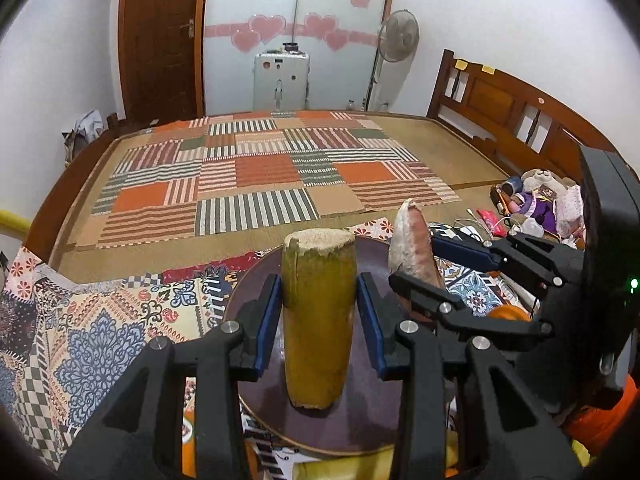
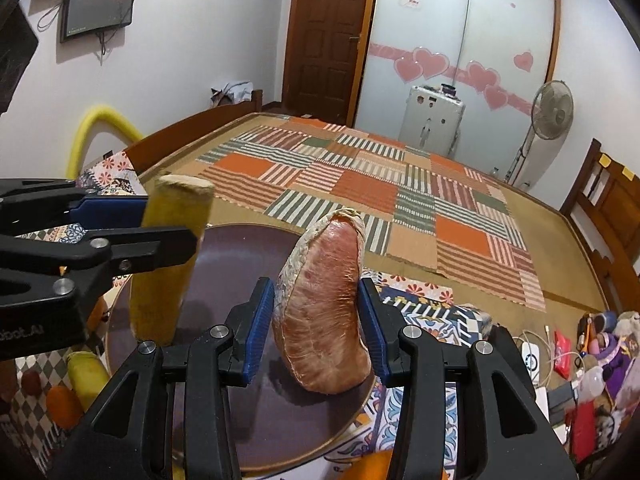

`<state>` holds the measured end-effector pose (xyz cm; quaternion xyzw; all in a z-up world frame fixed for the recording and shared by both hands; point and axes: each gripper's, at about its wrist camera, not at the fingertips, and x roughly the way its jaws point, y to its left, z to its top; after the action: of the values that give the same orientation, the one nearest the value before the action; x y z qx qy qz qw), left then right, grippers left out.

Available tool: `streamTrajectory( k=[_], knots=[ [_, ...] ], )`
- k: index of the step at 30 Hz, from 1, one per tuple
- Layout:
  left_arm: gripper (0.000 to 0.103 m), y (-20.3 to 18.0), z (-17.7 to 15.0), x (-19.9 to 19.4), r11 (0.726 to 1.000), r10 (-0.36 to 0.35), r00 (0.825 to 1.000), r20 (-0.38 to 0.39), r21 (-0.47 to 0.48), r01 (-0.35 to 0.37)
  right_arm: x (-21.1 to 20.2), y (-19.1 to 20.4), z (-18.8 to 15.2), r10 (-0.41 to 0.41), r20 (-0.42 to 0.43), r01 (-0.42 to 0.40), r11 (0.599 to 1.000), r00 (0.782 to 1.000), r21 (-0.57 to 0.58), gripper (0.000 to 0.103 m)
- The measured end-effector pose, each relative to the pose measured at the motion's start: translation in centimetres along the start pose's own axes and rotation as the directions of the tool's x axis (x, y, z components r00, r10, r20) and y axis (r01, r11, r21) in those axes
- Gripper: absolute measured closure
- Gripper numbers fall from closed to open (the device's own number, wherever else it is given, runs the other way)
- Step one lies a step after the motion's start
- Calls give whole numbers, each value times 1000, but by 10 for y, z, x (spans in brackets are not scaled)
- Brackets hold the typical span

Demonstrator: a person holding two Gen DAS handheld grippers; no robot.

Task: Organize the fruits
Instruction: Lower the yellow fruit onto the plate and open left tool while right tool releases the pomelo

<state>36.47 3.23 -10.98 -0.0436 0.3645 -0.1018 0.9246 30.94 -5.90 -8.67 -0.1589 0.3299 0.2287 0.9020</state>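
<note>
A dark brown round plate lies on a patterned cloth. My left gripper is shut on a yellow-green cut fruit piece standing on end on the plate. My right gripper is shut on a pink-red fruit wedge with a pale rind, its lower end on the same plate. The wedge stands right of the yellow piece in the left wrist view. The yellow piece and the left gripper appear at left in the right wrist view.
Orange and yellow fruits lie beside the plate at lower left. A patchwork mat covers the wooden bed beyond. Toys and cables clutter the right side. A headboard stands at right.
</note>
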Motion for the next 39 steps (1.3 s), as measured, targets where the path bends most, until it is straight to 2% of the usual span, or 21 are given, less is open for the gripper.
streamTrajectory(
  k=[9, 15, 18, 31, 37, 39],
  knots=[
    [65, 8, 9, 18, 999, -11, 999, -41, -33, 10, 15, -1, -1, 58, -59, -57, 998, 997, 24, 63],
    [65, 5, 4, 32, 1000, 22, 996, -82, -19, -24, 9, -2, 2, 37, -37, -35, 999, 999, 33, 63],
    [67, 8, 6, 31, 999, 23, 997, -69, -36, -26, 6, -2, 1, 40, -34, -39, 998, 999, 40, 63],
    [67, -13, 4, -12, 995, 76, 997, 22, 61, -78, -25, -11, 2, 13, 39, -15, 998, 999, 66, 60],
    [67, -12, -1, -44, 996, 71, 996, 57, 51, -74, -48, -13, 0, -4, 81, -1, 998, 997, 64, 59],
    [67, -10, -3, -55, 996, 75, 995, 69, 49, -78, -56, -13, -2, -12, 96, 5, 998, 995, 64, 55]
  ],
)
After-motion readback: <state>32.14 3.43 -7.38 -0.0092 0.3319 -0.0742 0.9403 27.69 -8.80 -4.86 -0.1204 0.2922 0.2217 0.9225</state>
